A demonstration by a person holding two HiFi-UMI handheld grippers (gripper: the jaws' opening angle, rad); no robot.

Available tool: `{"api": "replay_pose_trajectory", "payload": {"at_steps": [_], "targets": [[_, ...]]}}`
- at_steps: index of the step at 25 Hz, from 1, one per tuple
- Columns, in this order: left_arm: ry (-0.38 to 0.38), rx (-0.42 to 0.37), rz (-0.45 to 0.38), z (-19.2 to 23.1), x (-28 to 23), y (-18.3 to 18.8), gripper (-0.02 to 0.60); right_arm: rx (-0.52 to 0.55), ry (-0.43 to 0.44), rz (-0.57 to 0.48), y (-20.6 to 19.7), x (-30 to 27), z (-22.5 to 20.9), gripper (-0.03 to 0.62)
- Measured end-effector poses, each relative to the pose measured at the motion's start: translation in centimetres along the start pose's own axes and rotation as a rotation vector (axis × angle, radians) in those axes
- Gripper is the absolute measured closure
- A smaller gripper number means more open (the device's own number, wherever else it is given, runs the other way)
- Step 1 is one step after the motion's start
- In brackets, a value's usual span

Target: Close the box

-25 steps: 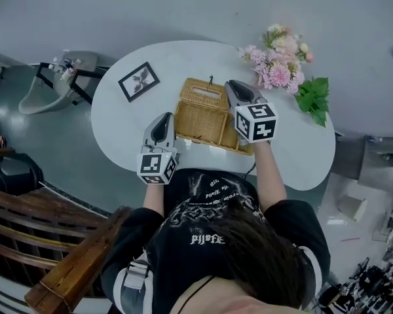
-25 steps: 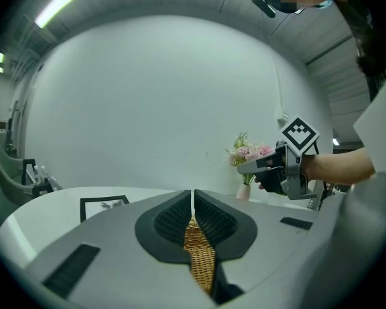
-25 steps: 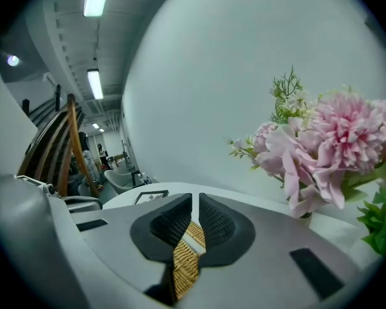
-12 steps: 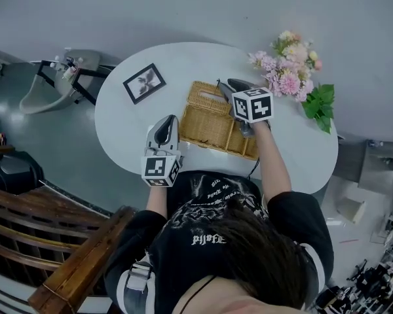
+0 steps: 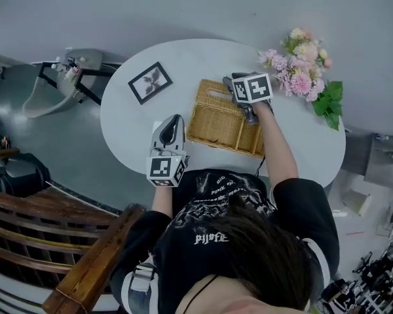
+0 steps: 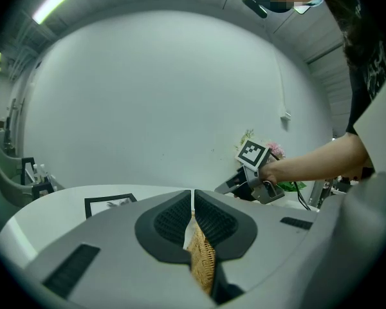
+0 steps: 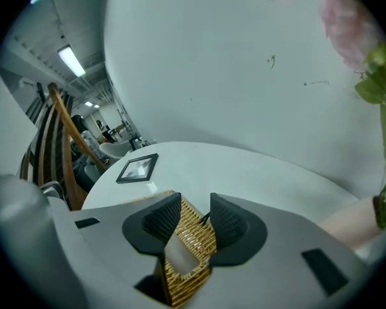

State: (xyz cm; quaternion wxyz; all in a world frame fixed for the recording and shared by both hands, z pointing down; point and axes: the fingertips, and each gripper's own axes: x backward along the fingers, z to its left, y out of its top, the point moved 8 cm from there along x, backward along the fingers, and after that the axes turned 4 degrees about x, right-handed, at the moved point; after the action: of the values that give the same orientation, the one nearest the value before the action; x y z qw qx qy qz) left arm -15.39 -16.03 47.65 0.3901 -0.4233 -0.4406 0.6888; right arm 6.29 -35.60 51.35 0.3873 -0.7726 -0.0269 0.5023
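On the white table (image 5: 183, 57): wicker box (image 5: 223, 120) at centre, a gripper at each of two edges.
Left gripper (image 6: 193, 219) is clamped tight on the box's left wicker rim. Right gripper (image 7: 193, 216) has just been opening, jaws apart with wicker between them (pads not pressing). Shirt print (image 5: 209, 237) is unreadable; each cube (image 5: 252, 87) bears only square markers.
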Motion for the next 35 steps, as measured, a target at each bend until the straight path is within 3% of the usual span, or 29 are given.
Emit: {"api": "replay_pose_trajectory", "payload": {"at_steps": [9,17,21,27,29,35], "targets": [[-0.02,0.057,0.023,2.0,-0.9,-0.3,0.549,-0.103,0.043,0.123,0.0,-3.3,-2.4,0.433],[-0.009,0.072,0.05,3.8,-1.7,-0.7,0.549,-0.106,0.045,0.224,0.4,-6.1,-2.8,0.444],[0.005,0.081,0.044,4.6,-2.0,-0.8,0.549,-0.059,0.016,0.285,-0.1,-7.4,-2.9,0.456],[0.026,0.081,0.053,5.4,-1.9,-1.0,0.549,-0.06,0.045,0.331,-0.2,-8.4,-2.8,0.496],[0.033,0.085,0.053,5.6,-1.9,-1.0,0.549,-0.059,0.061,0.349,-0.2,-8.6,-2.7,0.541],[0.049,0.09,0.055,6.0,-1.5,-1.1,0.549,-0.063,0.098,0.332,0.2,-8.4,-2.5,0.546]]}}
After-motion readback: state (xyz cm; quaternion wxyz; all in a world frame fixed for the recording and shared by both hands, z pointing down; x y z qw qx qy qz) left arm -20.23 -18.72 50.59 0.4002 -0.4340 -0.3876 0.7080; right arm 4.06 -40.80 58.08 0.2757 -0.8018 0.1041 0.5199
